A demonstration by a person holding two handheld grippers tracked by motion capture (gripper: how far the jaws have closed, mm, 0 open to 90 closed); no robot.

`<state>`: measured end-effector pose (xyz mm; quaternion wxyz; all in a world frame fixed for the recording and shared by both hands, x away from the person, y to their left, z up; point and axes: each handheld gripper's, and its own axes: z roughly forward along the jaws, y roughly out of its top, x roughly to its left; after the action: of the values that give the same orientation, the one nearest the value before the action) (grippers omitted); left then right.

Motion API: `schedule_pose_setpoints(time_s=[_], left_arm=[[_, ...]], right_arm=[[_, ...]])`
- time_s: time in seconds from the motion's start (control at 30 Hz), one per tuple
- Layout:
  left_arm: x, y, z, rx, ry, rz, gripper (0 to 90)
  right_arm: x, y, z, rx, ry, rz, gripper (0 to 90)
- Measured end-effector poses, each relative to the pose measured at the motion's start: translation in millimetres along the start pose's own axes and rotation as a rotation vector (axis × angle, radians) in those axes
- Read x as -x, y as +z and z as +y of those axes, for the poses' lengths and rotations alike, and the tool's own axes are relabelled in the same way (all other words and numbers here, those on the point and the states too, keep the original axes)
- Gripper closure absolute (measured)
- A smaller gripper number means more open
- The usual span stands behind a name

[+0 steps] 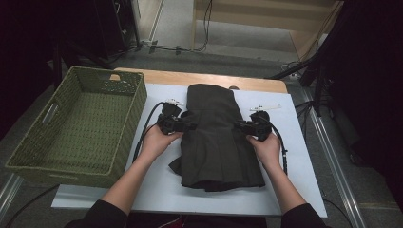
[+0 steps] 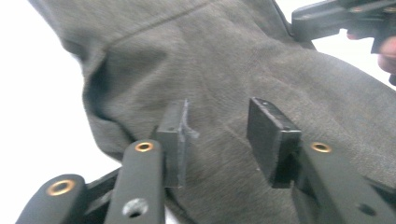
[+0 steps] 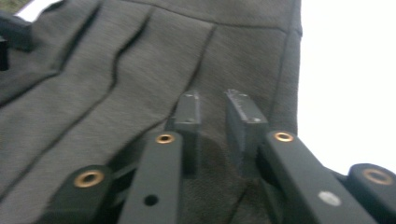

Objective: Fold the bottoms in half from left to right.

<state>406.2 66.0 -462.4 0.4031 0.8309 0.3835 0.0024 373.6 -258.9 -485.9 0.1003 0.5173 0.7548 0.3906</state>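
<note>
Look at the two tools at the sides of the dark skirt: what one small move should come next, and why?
Probably close the left tool on the fabric. Its jaws stand apart over the left edge of the dark pleated skirt, holding nothing. The right tool sits at the opposite edge with its jaws nearly together over the cloth. A grip on both sides would likely let the skirt be folded or lifted toward the green basket.
</note>
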Motion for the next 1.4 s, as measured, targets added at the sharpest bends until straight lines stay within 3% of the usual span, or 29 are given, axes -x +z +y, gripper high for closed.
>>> schedule_pose_setpoints(time_s=[0.07,0.17,0.37,0.4,0.5,0.67,0.77,0.87,1.07,1.4], left_arm=[[-1.7,-3.1,0.4,0.022,0.001,0.017,45.8],[-5.3,-5.9,1.8,0.054,-0.005,0.031,38.1],[-13.2,-5.3,4.3,0.058,-0.017,0.058,31.3],[-16.4,-4.6,5.5,0.061,-0.014,0.081,31.3],[-21.0,-3.9,9.6,0.046,-0.006,0.095,28.2],[-27.8,-2.9,19.1,0.053,-0.021,0.102,20.1],[-30.3,-0.4,23.2,0.083,-0.012,0.119,16.5],[-31.5,2.3,27.8,0.055,-0.006,0.118,15.8],[-31.3,8.2,36.3,0.057,0.018,0.135,15.7],[-42.2,24.1,55.2,0.037,0.015,0.160,15.7]], right_arm=[[-2.5,-3.5,1.1,0.001,-0.004,0.020,65.1],[-7.7,-7.7,1.7,0.000,-0.018,0.040,57.8],[-17.2,-11.7,2.3,0.011,-0.031,0.064,45.5],[-20.7,-11.5,1.5,0.001,-0.043,0.073,42.4],[-25.8,-10.8,-0.4,-0.009,-0.047,0.104,42.7],[-34.2,-10.7,-0.6,0.021,-0.067,0.110,40.6],[-37.2,-10.0,-0.5,0.024,-0.078,0.107,39.3],[-39.0,-9.8,0.0,0.028,-0.080,0.110,39.3],[-42.0,-8.1,0.9,0.038,-0.061,0.131,39.3],[-50.2,-3.4,0.6,0.017,-0.089,0.126,39.3]])
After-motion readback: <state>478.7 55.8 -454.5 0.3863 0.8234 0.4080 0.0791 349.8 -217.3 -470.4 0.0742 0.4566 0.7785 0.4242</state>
